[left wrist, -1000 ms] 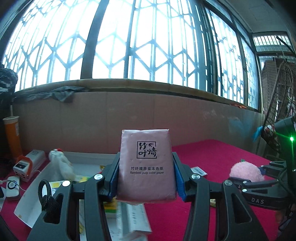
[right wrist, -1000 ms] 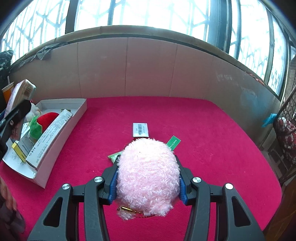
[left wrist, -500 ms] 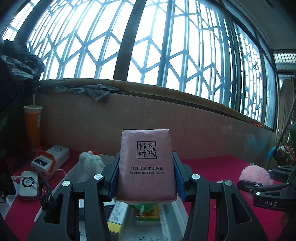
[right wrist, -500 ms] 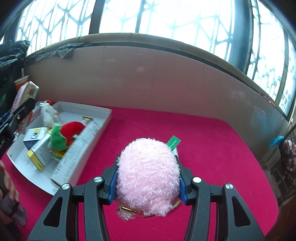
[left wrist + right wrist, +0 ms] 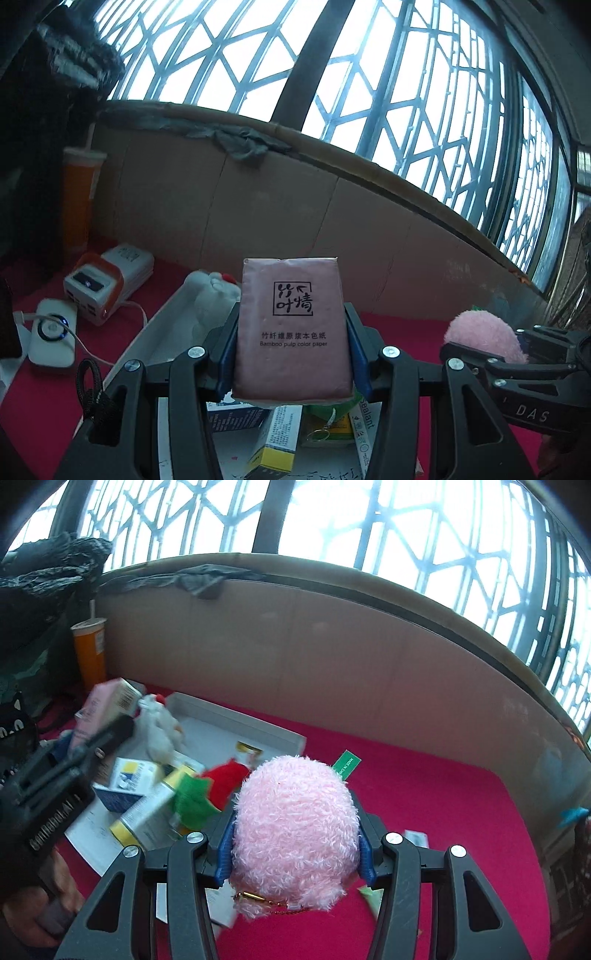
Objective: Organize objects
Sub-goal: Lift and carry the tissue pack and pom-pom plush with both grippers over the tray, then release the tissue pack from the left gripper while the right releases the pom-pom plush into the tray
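My L gripper [image 5: 291, 354] is clamped on the tissue pack [image 5: 291, 328], held upright over the box [image 5: 236, 725]. R gripper [image 5: 295, 843] squeezes the pink plush [image 5: 295, 830] just right of the box, above red cloth [image 5: 436, 805].

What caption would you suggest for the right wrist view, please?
Right tool grips a pink plush ball beside the white tray of sorted items.

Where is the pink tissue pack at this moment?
The pink tissue pack is clamped upright in the left tool, above the white tray, with the white plush toy just behind-left.
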`<state>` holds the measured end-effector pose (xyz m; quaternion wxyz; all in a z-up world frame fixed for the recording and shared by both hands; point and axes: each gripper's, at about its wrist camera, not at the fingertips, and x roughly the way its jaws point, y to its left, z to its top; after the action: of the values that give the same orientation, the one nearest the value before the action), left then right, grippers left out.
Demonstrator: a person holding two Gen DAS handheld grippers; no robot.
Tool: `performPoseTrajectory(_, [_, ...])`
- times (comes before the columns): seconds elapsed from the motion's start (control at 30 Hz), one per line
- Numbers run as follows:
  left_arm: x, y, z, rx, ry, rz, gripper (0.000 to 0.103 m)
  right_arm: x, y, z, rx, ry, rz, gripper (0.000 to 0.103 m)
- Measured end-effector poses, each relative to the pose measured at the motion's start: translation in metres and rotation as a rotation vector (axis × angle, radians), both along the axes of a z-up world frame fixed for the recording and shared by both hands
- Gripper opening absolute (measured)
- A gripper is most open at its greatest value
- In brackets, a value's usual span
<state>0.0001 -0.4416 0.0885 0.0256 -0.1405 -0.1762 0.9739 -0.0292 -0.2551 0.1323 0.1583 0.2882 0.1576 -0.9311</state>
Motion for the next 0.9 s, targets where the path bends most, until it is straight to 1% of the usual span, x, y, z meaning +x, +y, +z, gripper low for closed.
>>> performPoseTrajectory(0.1, [-0.009, -0.017, -0.01, 0.109, -0.047, -0.016, 0.049, -0.007, -0.02, -0.002, 0.002, -0.015, 0.018, 0.056])
performPoseTrajectory(0.17, [-0.014, -0.025, -0.016, 0.16, -0.074, -0.017, 0.049, -0.013, -0.028, -0.005, 0.0, -0.034, 0.02, 0.056])
performPoseTrajectory(0.3, [-0.02, -0.033, -0.028, 0.229, -0.115, -0.027, 0.049, -0.031, -0.041, -0.014, -0.002, -0.065, 0.001, 0.056])
performPoseTrajectory(0.37, [-0.022, -0.031, -0.03, 0.226, -0.124, -0.034, 0.049, -0.042, -0.045, -0.016, 0.001, -0.064, -0.017, 0.056])
performPoseTrajectory(0.47, [-0.023, -0.026, -0.032, 0.208, -0.131, -0.046, 0.049, -0.064, -0.051, -0.015, -0.028, -0.081, -0.04, 0.056])
performPoseTrajectory(0.53, [-0.023, -0.024, -0.032, 0.199, -0.132, -0.047, 0.049, -0.078, -0.054, -0.015, -0.058, -0.108, -0.059, 0.058])
performPoseTrajectory(0.6, [-0.022, -0.023, -0.031, 0.185, -0.131, -0.036, 0.05, -0.088, -0.055, -0.018, -0.079, -0.152, -0.053, 0.06])
performPoseTrajectory(0.63, [-0.022, -0.022, -0.031, 0.18, -0.127, -0.033, 0.054, -0.091, -0.055, -0.022, -0.087, -0.177, -0.052, 0.061])
performPoseTrajectory(0.67, [-0.022, -0.022, -0.031, 0.178, -0.124, -0.033, 0.062, -0.091, -0.054, -0.024, -0.093, -0.187, -0.054, 0.066])
performPoseTrajectory(0.7, [-0.022, -0.022, -0.03, 0.18, -0.12, -0.034, 0.067, -0.089, -0.052, -0.026, -0.105, -0.189, -0.054, 0.074])
performPoseTrajectory(0.73, [-0.021, -0.022, -0.03, 0.179, -0.121, -0.026, 0.073, -0.088, -0.049, -0.026, -0.111, -0.182, -0.062, 0.075])
performPoseTrajectory(0.77, [-0.021, -0.022, -0.03, 0.176, -0.123, -0.014, 0.082, -0.085, -0.045, -0.026, -0.124, -0.175, -0.074, 0.078])
performPoseTrajectory(0.83, [-0.019, -0.025, -0.03, 0.193, -0.113, -0.005, 0.092, -0.084, -0.039, -0.025, -0.147, -0.181, -0.075, 0.081])
performPoseTrajectory(0.9, [-0.017, -0.028, -0.03, 0.21, -0.093, -0.004, 0.095, -0.081, -0.029, -0.022, -0.158, -0.169, -0.083, 0.083])
